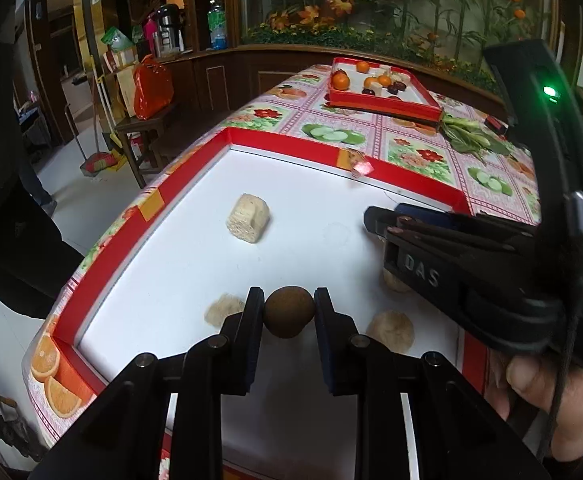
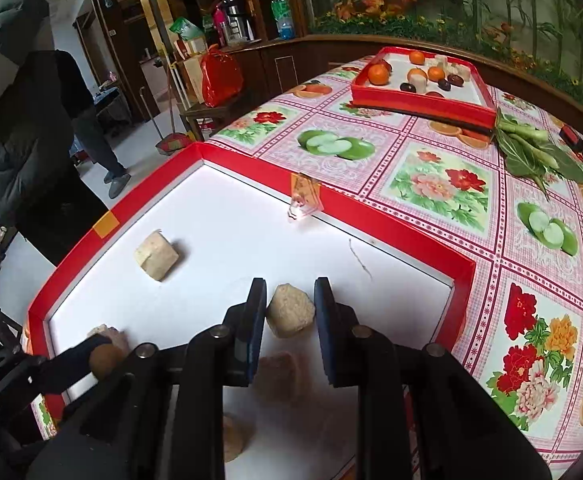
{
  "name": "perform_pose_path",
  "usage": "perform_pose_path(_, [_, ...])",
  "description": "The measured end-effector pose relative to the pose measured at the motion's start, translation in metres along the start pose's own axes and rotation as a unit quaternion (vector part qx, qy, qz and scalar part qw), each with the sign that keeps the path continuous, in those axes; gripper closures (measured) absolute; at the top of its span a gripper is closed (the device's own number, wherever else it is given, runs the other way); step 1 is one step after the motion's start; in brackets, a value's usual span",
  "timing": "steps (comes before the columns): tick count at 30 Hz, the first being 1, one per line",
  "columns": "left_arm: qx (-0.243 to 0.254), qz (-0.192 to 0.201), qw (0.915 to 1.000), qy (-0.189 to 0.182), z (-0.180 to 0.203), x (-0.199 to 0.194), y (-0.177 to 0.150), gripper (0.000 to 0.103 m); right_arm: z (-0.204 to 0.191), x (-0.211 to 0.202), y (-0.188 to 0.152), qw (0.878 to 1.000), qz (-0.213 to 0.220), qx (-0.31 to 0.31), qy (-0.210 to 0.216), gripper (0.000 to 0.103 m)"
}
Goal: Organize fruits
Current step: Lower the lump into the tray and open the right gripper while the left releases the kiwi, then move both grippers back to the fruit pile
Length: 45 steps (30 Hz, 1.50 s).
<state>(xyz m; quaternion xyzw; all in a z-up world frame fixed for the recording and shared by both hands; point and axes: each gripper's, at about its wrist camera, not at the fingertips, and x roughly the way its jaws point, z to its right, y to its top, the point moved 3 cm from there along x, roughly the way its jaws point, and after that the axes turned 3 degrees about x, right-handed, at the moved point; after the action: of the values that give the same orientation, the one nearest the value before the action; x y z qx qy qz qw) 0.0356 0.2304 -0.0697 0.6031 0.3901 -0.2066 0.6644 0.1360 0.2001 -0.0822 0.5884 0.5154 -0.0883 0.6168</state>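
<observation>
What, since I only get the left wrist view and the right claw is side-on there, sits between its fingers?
Observer: The right claw straddles an angular beige chunk lying on the white floor of the red-rimmed tray.
Operator: Is it clamped?
Observer: The chunk fills the gap and looks to touch both pads, but I cannot tell whether it is squeezed.
Operator: Anything else underneath?
Observer: Yes, a pinkish chunk lies below the fingers, nearer the claw's base.

Left gripper [image 1: 289, 312]: fingers clamped, holding a load.
Right gripper [image 2: 290, 312]: at 2 o'clock from the left gripper, fingers seemingly gripping.
</observation>
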Motion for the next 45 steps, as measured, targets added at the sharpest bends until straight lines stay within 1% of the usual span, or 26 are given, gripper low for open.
perform_pose_path(2, [0.003, -0.005, 1.0000, -0.006, 0.003, 0.000, -0.002, 0.078, 0.000, 0.002, 0.000, 1.000, -0.006, -0.002, 0.000, 0.076])
perform_pose_path(3, [0.006, -0.009, 0.9999, -0.010, 0.004, 0.001, -0.003, 0.078, 0.000, 0.002, -0.001, 1.000, -0.010, -0.004, 0.000, 0.072])
perform_pose_path(4, [0.009, -0.013, 0.9998, -0.010, 0.005, 0.001, -0.004, 0.078, 0.000, 0.002, -0.001, 1.000, -0.012, -0.006, -0.001, 0.055])
perform_pose_path(5, [0.011, -0.019, 0.9997, -0.005, 0.006, 0.003, -0.006, 0.073, 0.001, 0.000, -0.001, 1.000, -0.011, -0.005, 0.000, 0.047])
perform_pose_path(6, [0.012, -0.027, 0.9996, -0.003, 0.006, 0.005, -0.008, 0.065, 0.001, -0.002, 0.000, 1.000, -0.008, -0.003, 0.004, 0.040])
perform_pose_path(7, [0.011, -0.034, 0.9993, -0.005, 0.006, 0.007, -0.010, 0.042, 0.002, -0.007, 0.000, 1.000, -0.003, -0.002, 0.010, 0.039])
perform_pose_path(8, [0.008, -0.040, 0.9991, -0.003, 0.005, 0.006, -0.012, 0.025, 0.003, -0.013, 0.000, 1.000, 0.001, -0.001, 0.011, 0.037])
perform_pose_path(10, [0.004, -0.031, 0.9995, 0.003, 0.004, 0.001, -0.014, 0.024, 0.009, -0.030, 0.000, 1.000, 0.016, 0.001, 0.010, 0.027])
perform_pose_path(12, [0.008, -0.029, 0.9995, 0.001, 0.007, -0.005, -0.014, 0.023, 0.016, -0.046, -0.001, 0.999, 0.031, 0.003, 0.010, 0.025])
perform_pose_path(14, [0.008, -0.025, 0.9996, 0.004, 0.010, -0.010, -0.013, 0.023, 0.032, -0.071, -0.007, 0.998, 0.053, 0.014, 0.000, 0.023])
perform_pose_path(16, [0.002, -0.015, 0.9999, 0.000, 0.014, -0.014, -0.010, 0.023, 0.051, -0.093, -0.014, 0.997, 0.071, 0.039, -0.017, 0.017])
perform_pose_path(17, [-0.002, -0.012, 0.9999, -0.003, 0.017, -0.016, -0.008, 0.022, 0.061, -0.103, -0.019, 0.995, 0.080, 0.050, -0.025, 0.017])
perform_pose_path(19, [0.000, -0.014, 0.9999, -0.003, 0.026, -0.018, -0.003, 0.022, 0.082, -0.125, -0.033, 0.993, 0.096, 0.060, -0.044, 0.013])
perform_pose_path(22, [0.005, -0.002, 1.0000, -0.005, 0.038, -0.024, 0.004, 0.022, 0.108, -0.143, -0.050, 0.991, 0.099, 0.065, -0.069, 0.011])
perform_pose_path(25, [0.011, 0.007, 0.9997, -0.021, 0.051, -0.029, 0.007, 0.021, 0.144, -0.163, -0.072, 0.986, 0.097, 0.077, -0.108, 0.011])
perform_pose_path(28, [0.030, 0.011, 0.9988, -0.038, 0.074, -0.030, 0.007, 0.021, 0.183, -0.178, -0.088, 0.980, 0.100, 0.108, -0.132, 0.011])
perform_pose_path(31, [0.057, 0.008, 0.9967, -0.058, 0.108, -0.028, 0.008, 0.021, 0.226, -0.184, -0.097, 0.972, 0.092, 0.146, -0.158, 0.011])
perform_pose_path(33, [0.073, 0.008, 0.9947, -0.072, 0.130, -0.025, 0.009, 0.021, 0.243, -0.181, -0.096, 0.970, 0.085, 0.165, -0.156, 0.011])
perform_pose_path(36, [0.097, 0.006, 0.9916, -0.084, 0.159, -0.021, 0.012, 0.021, 0.258, -0.172, -0.091, 0.969, 0.079, 0.171, -0.160, 0.012])
perform_pose_path(37, [0.105, 0.007, 0.9907, -0.086, 0.168, -0.020, 0.013, 0.021, 0.263, -0.167, -0.087, 0.969, 0.078, 0.172, -0.156, 0.017])
perform_pose_path(42, [0.118, 0.006, 0.9881, -0.098, 0.192, -0.010, 0.016, 0.021, 0.275, -0.144, -0.075, 0.971, 0.059, 0.169, -0.158, 0.029])
perform_pose_path(45, [0.120, 0.002, 0.9870, -0.107, 0.205, -0.001, 0.019, 0.021, 0.277, -0.135, -0.069, 0.973, 0.054, 0.162, -0.154, 0.032])
